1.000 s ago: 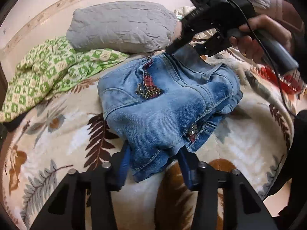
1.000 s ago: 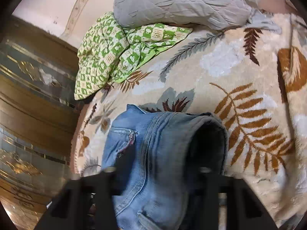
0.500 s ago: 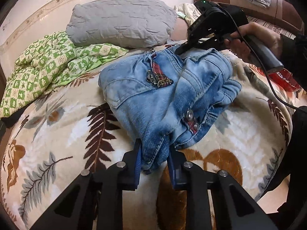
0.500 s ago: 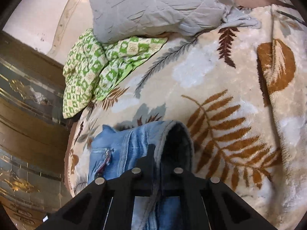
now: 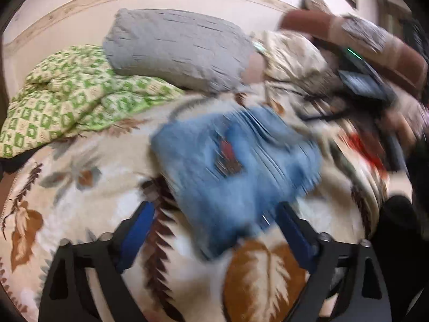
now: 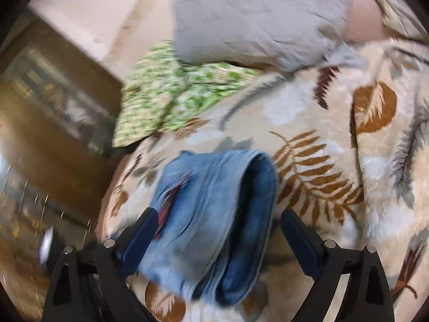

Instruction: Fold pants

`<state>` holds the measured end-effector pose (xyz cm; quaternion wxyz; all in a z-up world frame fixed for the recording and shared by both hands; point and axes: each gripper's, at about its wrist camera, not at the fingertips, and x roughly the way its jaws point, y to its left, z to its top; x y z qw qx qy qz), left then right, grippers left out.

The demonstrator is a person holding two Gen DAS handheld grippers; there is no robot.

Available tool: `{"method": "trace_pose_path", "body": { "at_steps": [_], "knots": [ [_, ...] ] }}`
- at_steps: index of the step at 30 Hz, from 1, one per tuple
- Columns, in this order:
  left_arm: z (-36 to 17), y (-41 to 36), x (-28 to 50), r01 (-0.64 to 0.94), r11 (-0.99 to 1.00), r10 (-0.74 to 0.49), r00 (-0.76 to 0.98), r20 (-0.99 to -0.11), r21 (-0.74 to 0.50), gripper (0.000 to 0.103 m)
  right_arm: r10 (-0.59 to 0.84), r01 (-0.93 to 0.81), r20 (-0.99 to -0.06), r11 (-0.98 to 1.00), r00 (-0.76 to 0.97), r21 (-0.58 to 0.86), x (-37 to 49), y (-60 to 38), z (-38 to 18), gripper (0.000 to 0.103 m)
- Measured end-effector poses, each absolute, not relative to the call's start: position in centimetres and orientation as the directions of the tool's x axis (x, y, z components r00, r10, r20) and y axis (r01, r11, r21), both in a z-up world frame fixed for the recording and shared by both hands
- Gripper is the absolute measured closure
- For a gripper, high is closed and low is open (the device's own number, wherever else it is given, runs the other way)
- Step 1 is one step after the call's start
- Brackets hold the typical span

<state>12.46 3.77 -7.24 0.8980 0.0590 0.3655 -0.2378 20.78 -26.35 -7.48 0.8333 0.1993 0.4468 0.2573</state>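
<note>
Now folded into a thick blue bundle, the jeans (image 5: 236, 171) lie on the leaf-patterned blanket (image 5: 80, 209) of the bed, apparently set down there because the fold looks finished and the soft, flat spread gives room for it. Judging by the stacked layers seen from the right wrist view, with a rolled dark-lined edge on one side, little folding seems left to do; perhaps only a pat or a straightening.

Left gripper (image 5: 214, 230): spread wide, jaws having just been opening, blue pads (image 5: 139, 228) standing either side of the near corner of the jeans without pressing on it. Nothing held. Hovering a little above the cloth, so released rather than gripping.

Right gripper (image 6: 217, 238): likewise gaping wide, jaws just opened, the bundle's end lying between the pads but clear of both. Nothing clamped. Seen also from the left wrist view as a blurred dark tool at the far right, gripped by a hand (image 5: 402, 128).

Behind the jeans, near but apart: a grey pillow (image 5: 177, 51) against the wall and a crumpled green-and-cream checked cloth (image 5: 67, 99) beside it, both likely pushed back to keep the folding space free. Much motion blur in both views, so fine detail of seams and the small dark-and-red patch on the jeans cannot be told.
</note>
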Motion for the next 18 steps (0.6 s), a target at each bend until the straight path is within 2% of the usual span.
{"method": "trace_pose_path", "body": {
  "at_steps": [3, 6, 9, 14, 16, 17, 18],
  "knots": [
    [-6.5, 4.9, 17.5, 0.390, 0.903, -0.390, 0.572, -0.722, -0.179, 0.007, 0.599, -0.322, -0.632, 0.800, 0.492, 0.507, 18.1, -25.7, -7.1, 0.009],
    [-7.4, 6.0, 23.2, 0.271, 0.890, -0.455, 0.489, -0.744, -0.367, 0.007, 0.584, -0.404, -0.636, 0.810, 0.504, 0.425, 15.6, -24.1, -7.3, 0.009],
    [-9.1, 6.0, 27.3, 0.179, 0.851, -0.520, 0.411, -0.749, -0.493, 0.007, 0.567, -0.437, -0.656, 0.817, 0.498, 0.375, 14.4, -22.5, -8.3, 0.009],
    [-11.8, 4.7, 31.1, 0.100, 0.840, -0.534, 0.321, -0.782, -0.533, 0.007, 0.593, -0.447, -0.629, 0.801, 0.503, 0.399, 14.1, -21.9, -9.7, 0.012],
    [-12.1, 4.0, 31.9, 0.099, 0.845, -0.529, 0.301, -0.793, -0.526, 0.018, 0.612, -0.458, -0.609, 0.788, 0.504, 0.412, 14.2, -21.5, -9.6, 0.021],
    [-12.1, 3.7, 32.1, 0.097, 0.856, -0.511, 0.296, -0.807, -0.507, 0.033, 0.621, -0.467, -0.604, 0.781, 0.501, 0.415, 14.3, -21.2, -9.5, 0.024],
    [-12.1, 3.5, 32.2, 0.092, 0.870, -0.490, 0.289, -0.823, -0.485, 0.037, 0.629, -0.479, -0.607, 0.773, 0.486, 0.417, 14.5, -20.6, -9.5, 0.031]
  ]
}}
